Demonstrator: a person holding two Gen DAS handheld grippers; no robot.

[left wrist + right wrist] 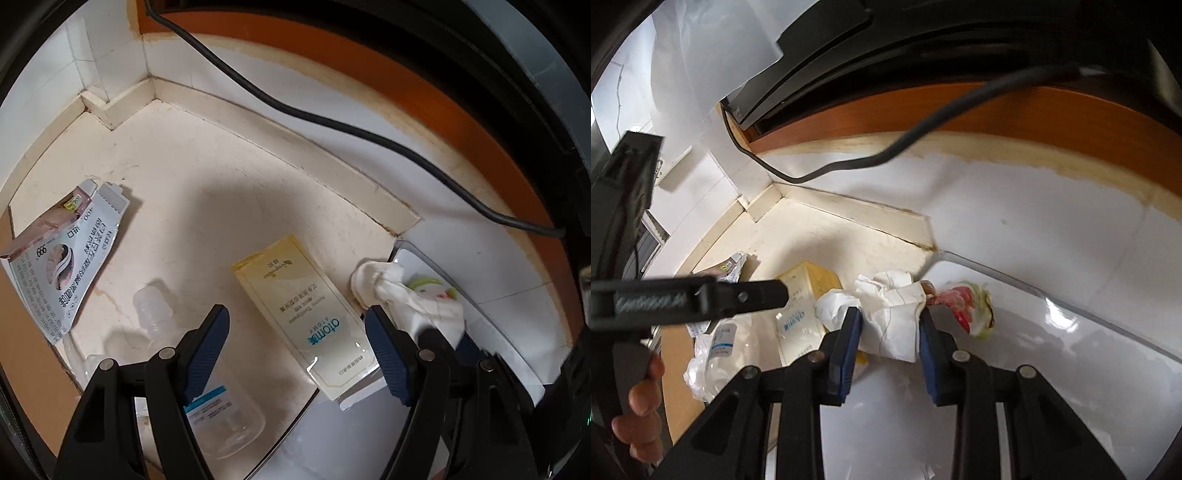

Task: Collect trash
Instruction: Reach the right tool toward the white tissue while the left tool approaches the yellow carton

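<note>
My right gripper [890, 317] is shut on a crumpled white paper [892, 295], its blue pads pressing on both sides. A red and green wrapper [967, 306] lies just behind that paper. My left gripper [295, 314] hangs open, pointing steeply down over a pale yellow packet [288, 291] lying flat between its fingers, untouched. A clear plastic bottle [218, 410] with a blue label lies under the left finger [210, 347]. Further left lies a torn silver pouch [62, 251]. The crumpled paper [402, 295] shows beside the right finger [388, 354].
All the trash sits in a cream floor corner [207, 177] bounded by a low skirting [280, 136]. A black cable [332, 122] runs along the wall. A glossy white surface [1052, 369] lies at the right. A hand [642, 406] holds the left gripper's handle.
</note>
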